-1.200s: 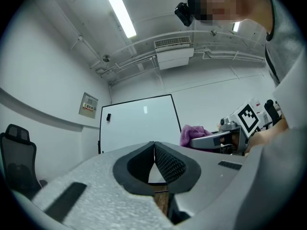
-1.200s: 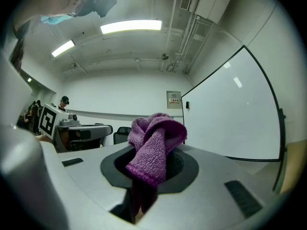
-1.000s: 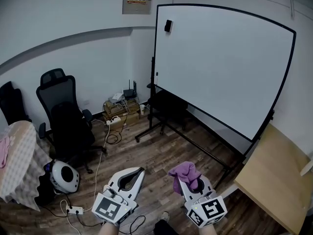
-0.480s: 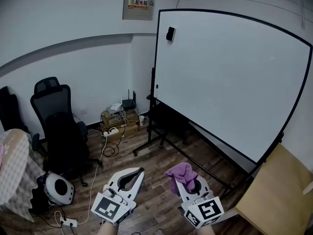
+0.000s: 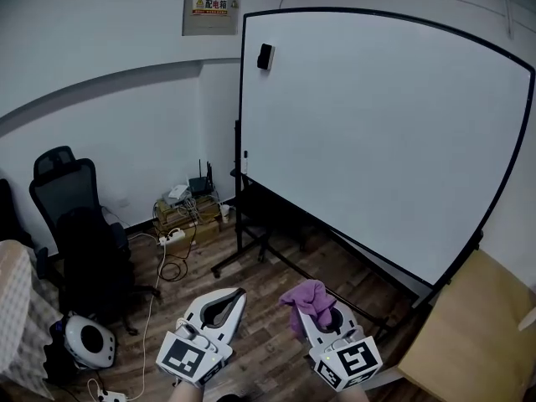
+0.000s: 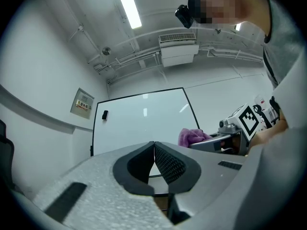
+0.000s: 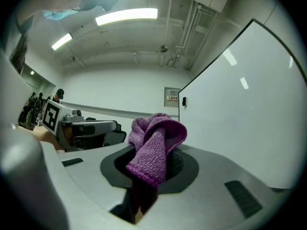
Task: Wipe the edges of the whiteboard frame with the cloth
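Note:
A large whiteboard (image 5: 377,132) with a thin black frame (image 5: 243,107) stands on a black wheeled stand ahead and to the right. A purple cloth (image 5: 308,301) is bunched in my right gripper (image 5: 314,312), which is shut on it, low in the head view. In the right gripper view the cloth (image 7: 156,143) bulges out between the jaws, with the whiteboard (image 7: 240,128) at right. My left gripper (image 5: 224,301) is shut and empty beside it, jaws touching (image 6: 154,158). Both grippers are well short of the board.
A black eraser (image 5: 265,56) sticks to the board's upper left. A black office chair (image 5: 71,224) stands at left, with cables and a power strip (image 5: 172,234) on the wood floor. A wooden table (image 5: 469,325) lies at lower right. A wall box (image 5: 211,3) hangs above.
The view has shifted toward the whiteboard, which now looms larger and nearer. Both grippers keep their pose, the right one still shut on the cloth.

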Motion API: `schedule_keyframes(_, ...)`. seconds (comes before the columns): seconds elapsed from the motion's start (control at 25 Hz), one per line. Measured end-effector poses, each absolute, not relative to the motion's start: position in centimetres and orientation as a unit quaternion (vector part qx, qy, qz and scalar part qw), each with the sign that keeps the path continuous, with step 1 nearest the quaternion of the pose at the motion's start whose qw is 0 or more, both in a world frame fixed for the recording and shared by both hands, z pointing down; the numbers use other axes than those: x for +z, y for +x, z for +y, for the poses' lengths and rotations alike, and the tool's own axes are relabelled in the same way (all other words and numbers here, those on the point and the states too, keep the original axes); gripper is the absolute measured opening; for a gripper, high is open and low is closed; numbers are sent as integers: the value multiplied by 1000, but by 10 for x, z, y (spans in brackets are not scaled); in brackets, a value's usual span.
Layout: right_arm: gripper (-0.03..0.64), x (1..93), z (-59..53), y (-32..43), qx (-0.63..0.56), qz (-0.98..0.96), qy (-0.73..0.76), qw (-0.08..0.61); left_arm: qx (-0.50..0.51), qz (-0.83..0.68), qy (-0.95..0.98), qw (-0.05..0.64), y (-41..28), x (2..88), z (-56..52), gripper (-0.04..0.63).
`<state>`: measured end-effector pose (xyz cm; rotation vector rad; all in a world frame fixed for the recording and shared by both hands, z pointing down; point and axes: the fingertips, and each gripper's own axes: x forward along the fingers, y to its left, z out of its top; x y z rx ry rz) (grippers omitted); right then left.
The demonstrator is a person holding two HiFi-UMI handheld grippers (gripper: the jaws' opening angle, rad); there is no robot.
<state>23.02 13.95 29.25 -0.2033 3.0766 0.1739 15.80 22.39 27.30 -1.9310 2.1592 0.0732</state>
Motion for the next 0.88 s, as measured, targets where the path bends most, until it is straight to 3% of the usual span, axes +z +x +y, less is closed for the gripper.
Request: schedule_keyframes(0.88,77,278,81,143,59,971,-232,27,48,610,-777,148,48,254,128,17)
